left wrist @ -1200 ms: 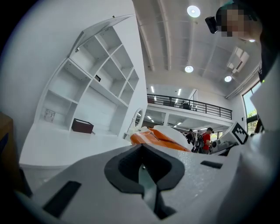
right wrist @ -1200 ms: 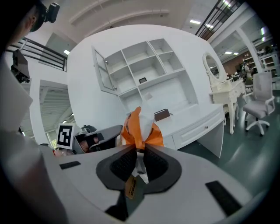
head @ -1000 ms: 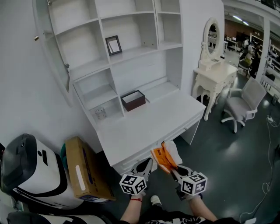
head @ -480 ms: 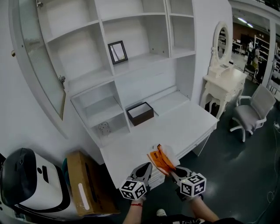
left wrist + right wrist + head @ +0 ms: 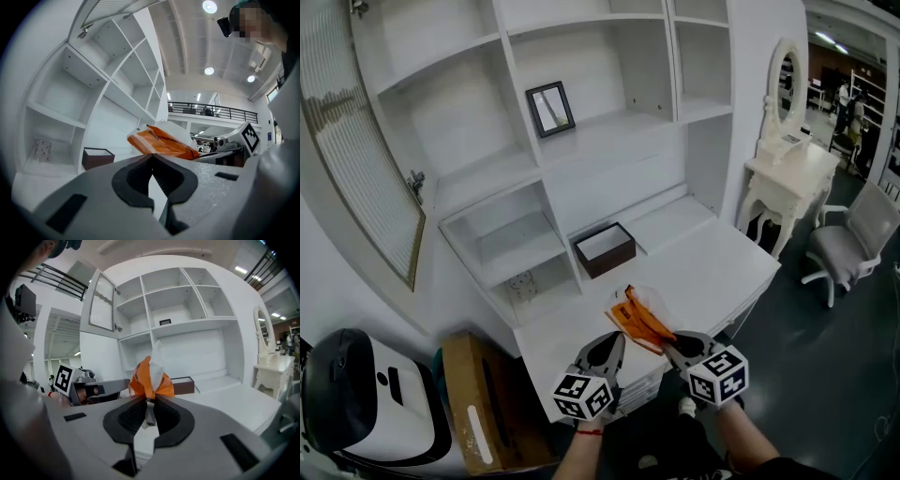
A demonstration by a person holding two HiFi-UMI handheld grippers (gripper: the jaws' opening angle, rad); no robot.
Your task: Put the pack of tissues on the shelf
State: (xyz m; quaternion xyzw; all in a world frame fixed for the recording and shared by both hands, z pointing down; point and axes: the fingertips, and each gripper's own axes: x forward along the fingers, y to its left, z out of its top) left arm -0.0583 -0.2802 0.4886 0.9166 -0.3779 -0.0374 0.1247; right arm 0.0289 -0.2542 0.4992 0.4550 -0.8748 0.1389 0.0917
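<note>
An orange and white pack of tissues [image 5: 637, 317] hangs over the front of the white desk [image 5: 712, 272], pinched at one end by my right gripper [image 5: 667, 343]. In the right gripper view the pack [image 5: 149, 378] sticks up from the shut jaws. My left gripper [image 5: 619, 339] is beside it, jaws closed with nothing between them; the left gripper view shows the pack [image 5: 161, 143] just beyond its tips. The white shelf unit [image 5: 581, 141] rises behind the desk with several bare compartments.
A dark brown box [image 5: 605, 248] sits at the back of the desk. A small picture frame [image 5: 550, 108] stands on a middle shelf, and a small clear item [image 5: 521, 287] in a low cubby. A cabinet door [image 5: 356, 150] hangs open at left. Cardboard box [image 5: 478, 403] on the floor.
The view has come closer to the desk and shelves. Both grippers, with the pack of tissues, now sit over the desk's front edge instead of short of it.
</note>
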